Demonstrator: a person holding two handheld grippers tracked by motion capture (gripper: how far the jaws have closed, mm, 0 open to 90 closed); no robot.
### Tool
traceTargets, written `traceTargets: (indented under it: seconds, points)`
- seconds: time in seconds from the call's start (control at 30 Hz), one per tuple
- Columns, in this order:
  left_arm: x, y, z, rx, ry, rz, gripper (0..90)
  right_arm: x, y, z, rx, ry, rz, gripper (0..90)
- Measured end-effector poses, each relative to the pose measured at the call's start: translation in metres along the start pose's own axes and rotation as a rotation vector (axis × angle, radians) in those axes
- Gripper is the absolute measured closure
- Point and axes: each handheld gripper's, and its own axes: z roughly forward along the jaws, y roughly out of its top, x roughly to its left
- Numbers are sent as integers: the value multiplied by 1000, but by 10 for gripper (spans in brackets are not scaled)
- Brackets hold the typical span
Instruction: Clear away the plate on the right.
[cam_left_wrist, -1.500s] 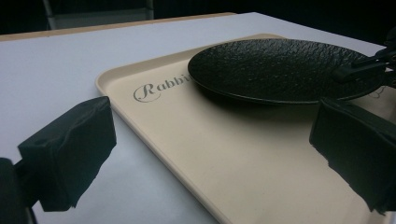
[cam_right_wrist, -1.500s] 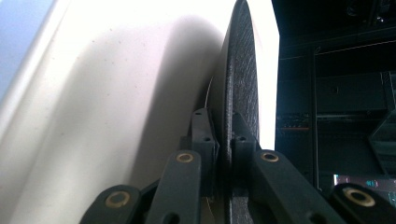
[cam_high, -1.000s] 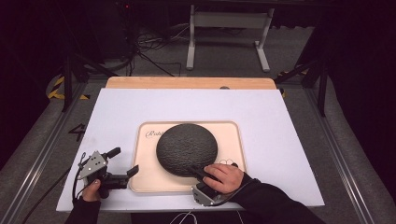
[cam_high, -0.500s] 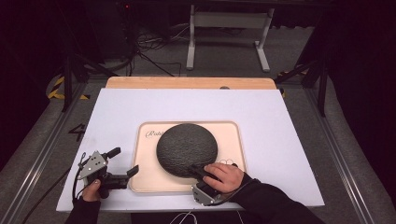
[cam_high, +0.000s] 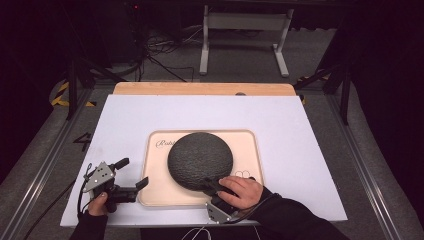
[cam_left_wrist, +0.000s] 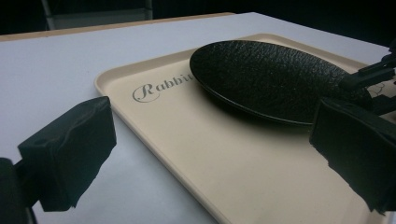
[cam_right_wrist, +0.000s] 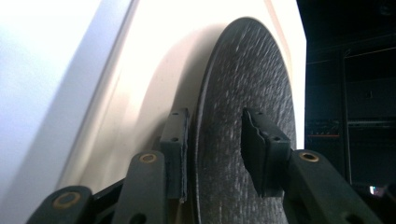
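The right gripper (cam_right_wrist: 212, 149) straddles the near rim of the round, black, rough-textured plate (cam_high: 200, 159), one jaw under it and one above, not yet pressed onto it. The plate lies on the beige rectangular plastic tray (cam_high: 252, 165) on the white counter (cam_high: 150, 115). This looks like the start of a grasp; next the jaws must close firmly, while the left gripper (cam_high: 131, 175), spread wide, waits beside the tray's edge.

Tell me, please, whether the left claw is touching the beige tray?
Apart. The left gripper view shows the left claw open, its jaws hanging above the beige tray and white table with nothing between them.
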Motion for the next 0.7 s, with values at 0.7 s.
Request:
traceTargets:
  seconds: [0.7]
  points:
    - [0, 0, 0, 0, 3, -1, 13, -34, -14, -30, -218, -16, 341, 425]
